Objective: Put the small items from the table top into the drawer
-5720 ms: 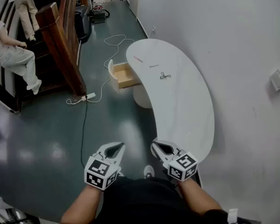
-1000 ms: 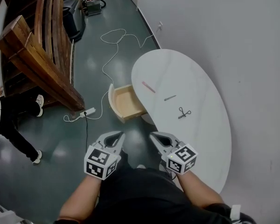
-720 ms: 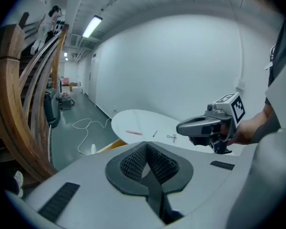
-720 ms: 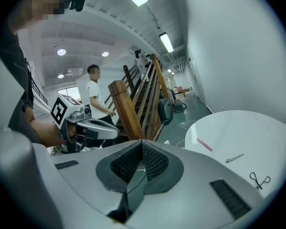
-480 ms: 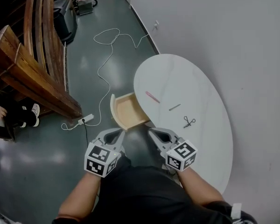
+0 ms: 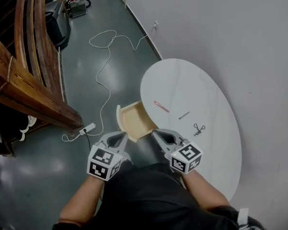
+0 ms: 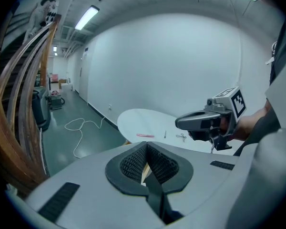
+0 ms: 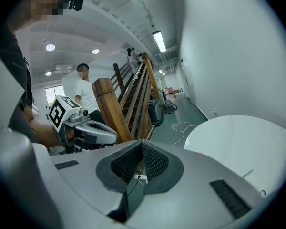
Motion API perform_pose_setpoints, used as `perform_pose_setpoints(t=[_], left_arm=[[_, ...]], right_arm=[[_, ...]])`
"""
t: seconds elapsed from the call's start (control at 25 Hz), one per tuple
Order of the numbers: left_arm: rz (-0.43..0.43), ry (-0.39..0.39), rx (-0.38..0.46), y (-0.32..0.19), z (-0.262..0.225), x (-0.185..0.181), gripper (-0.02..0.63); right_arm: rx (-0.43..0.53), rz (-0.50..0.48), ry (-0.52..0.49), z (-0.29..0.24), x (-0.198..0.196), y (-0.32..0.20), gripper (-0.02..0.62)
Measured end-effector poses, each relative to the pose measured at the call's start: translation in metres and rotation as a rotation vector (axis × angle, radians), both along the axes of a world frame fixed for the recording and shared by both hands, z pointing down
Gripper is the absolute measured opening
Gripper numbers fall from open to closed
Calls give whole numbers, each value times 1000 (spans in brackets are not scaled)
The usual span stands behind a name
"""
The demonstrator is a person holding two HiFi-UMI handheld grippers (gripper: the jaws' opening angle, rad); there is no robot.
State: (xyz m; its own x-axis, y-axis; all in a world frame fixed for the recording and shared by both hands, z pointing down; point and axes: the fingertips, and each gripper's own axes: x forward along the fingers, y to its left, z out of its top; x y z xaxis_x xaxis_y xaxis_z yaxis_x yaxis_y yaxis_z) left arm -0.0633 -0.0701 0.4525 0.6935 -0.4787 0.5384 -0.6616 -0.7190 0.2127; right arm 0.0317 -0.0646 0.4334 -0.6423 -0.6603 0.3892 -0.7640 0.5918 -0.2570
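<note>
Both grippers hang in front of the person's body, short of the tabletop [image 6: 206,87]. The left gripper [image 6: 121,137] and the right gripper [image 6: 158,135] each have their jaws closed together, with nothing between them. The task's things lie well ahead of them on the white top: a pink stick [image 6: 161,106], a grey stick [image 6: 184,115] and a small black item [image 6: 198,127]. The drawer [image 6: 136,121] stands pulled out at the top's left edge, just beyond the left gripper.

The likeliest trouble is in the pick. All three things are thin and lie flat on a smooth surface, so jaws coming down at a poor angle would probably skate over them or push them along. A shove toward the rim could send one to the floor. The jaws also have to part before any grasp. A low swing of the left gripper could knock the drawer's near wall. A cable [image 6: 104,47] and a power strip [image 6: 87,127] lie on the floor beside the drawer (a trip risk for feet that are out of sight).

The black item is too small to identify; it may be a clip or tiny scissors. The drawer's inner end sits under the tabletop, so only its bare outer part shows. The person's torso hides the floor nearest them.
</note>
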Motion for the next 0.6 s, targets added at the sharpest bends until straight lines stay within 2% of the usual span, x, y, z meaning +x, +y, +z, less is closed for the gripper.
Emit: perform_pose_setpoints(t=[0.36, 0.6], left_arm=[[-1, 3, -14, -25, 9, -20, 14], [-53, -2, -26, -38, 17, -22, 14]], right_arm=[[-23, 14, 26, 6, -10, -22, -2], [-16, -32, 44, 6, -8, -43, -2]])
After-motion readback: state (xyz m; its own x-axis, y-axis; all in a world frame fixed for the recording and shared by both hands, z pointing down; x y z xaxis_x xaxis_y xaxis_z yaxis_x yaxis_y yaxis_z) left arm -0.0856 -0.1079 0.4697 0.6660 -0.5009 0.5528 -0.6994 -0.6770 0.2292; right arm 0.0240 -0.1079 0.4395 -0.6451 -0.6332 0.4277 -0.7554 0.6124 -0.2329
